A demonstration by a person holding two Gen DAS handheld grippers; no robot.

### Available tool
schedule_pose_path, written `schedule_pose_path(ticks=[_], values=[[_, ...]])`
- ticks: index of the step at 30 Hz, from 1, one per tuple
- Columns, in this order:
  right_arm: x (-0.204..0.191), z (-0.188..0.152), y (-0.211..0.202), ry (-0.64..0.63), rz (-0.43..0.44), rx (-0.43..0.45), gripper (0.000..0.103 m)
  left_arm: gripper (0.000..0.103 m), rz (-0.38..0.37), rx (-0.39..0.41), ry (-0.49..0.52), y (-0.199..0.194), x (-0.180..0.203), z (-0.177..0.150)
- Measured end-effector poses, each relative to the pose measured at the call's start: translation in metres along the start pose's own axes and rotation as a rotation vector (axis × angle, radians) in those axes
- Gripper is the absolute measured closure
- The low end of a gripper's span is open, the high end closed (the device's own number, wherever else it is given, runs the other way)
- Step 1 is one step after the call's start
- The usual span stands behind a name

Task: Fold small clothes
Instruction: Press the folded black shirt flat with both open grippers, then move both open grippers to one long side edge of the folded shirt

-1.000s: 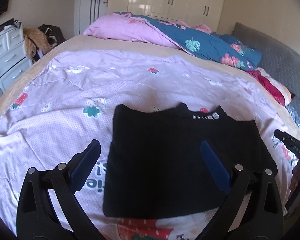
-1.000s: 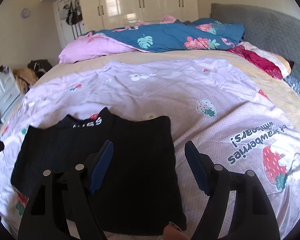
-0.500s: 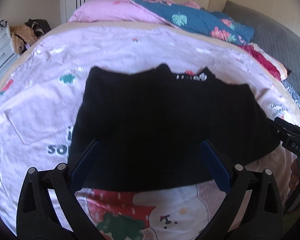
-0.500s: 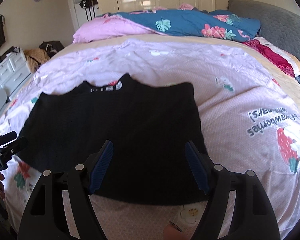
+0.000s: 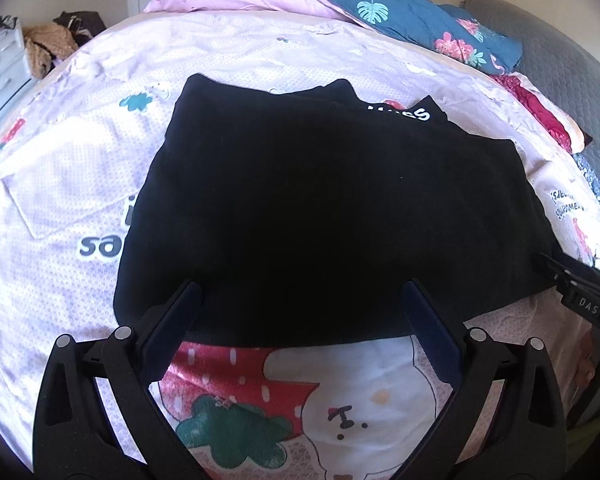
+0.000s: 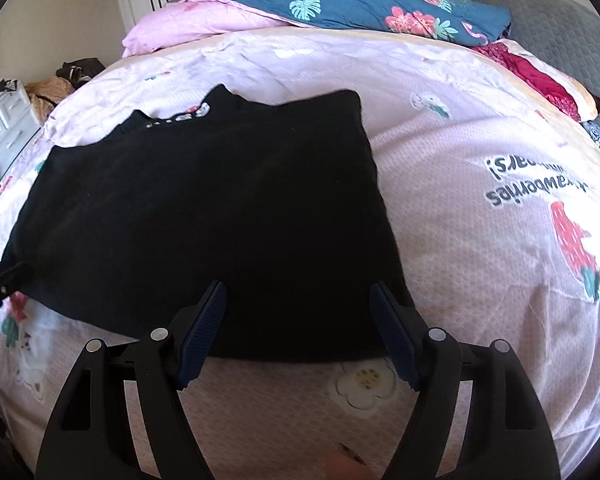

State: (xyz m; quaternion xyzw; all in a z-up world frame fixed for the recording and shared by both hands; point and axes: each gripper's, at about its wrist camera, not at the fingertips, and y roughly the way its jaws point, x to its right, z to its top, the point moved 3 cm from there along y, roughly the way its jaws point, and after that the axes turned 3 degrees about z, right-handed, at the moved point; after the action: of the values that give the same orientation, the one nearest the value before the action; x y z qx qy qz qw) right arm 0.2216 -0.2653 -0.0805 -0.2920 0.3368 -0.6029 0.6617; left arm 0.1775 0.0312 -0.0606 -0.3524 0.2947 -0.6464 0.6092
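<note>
Both grippers have dropped in closer: left gripper point(image 5: 300, 312) and right gripper point(image 6: 298, 320) hang wide open, empty, over the near hem of the black top point(image 5: 332, 208) on the bed point(image 5: 60, 184).

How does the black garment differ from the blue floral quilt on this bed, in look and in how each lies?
The black garment is plain dark with white lettering at its far edge; the blue floral quilt carries leaf and flower prints. The garment lies spread flat near both open grippers; the quilt is bunched in a heap at the far end. The garment looks the smaller of the two. Both rest on the pink strawberry-print sheet.
</note>
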Motion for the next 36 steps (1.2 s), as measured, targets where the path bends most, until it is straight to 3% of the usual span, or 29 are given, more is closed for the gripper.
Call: schedule_pose_path(ticks=[6, 8, 13, 27, 36], values=[[-0.002, -0.003, -0.008, -0.006, -0.015, 0.015, 0.03, 0.009, -0.012, 0.017, -0.025, -0.015, -0.008, -0.001], [-0.005, -0.003, -0.013, -0.019, -0.028, 0.033, 0.021, 0.009, -0.005, 0.019, -0.029, -0.018, -0.011, -0.002], [-0.016, -0.001, -0.026, -0.041, -0.029, 0.074, 0.012, 0.009, 0.021, 0.014, -0.03, -0.022, -0.018, -0.003], [-0.081, -0.005, -0.044, -0.211, 0.004, 0.15, 0.008, 0.009, 0.066, 0.012, -0.069, -0.03, -0.056, -0.006], [-0.122, -0.015, -0.042, -0.315, 0.019, 0.153, 0.008, 0.009, 0.083, 0.021, -0.094, -0.033, -0.071, -0.001]])
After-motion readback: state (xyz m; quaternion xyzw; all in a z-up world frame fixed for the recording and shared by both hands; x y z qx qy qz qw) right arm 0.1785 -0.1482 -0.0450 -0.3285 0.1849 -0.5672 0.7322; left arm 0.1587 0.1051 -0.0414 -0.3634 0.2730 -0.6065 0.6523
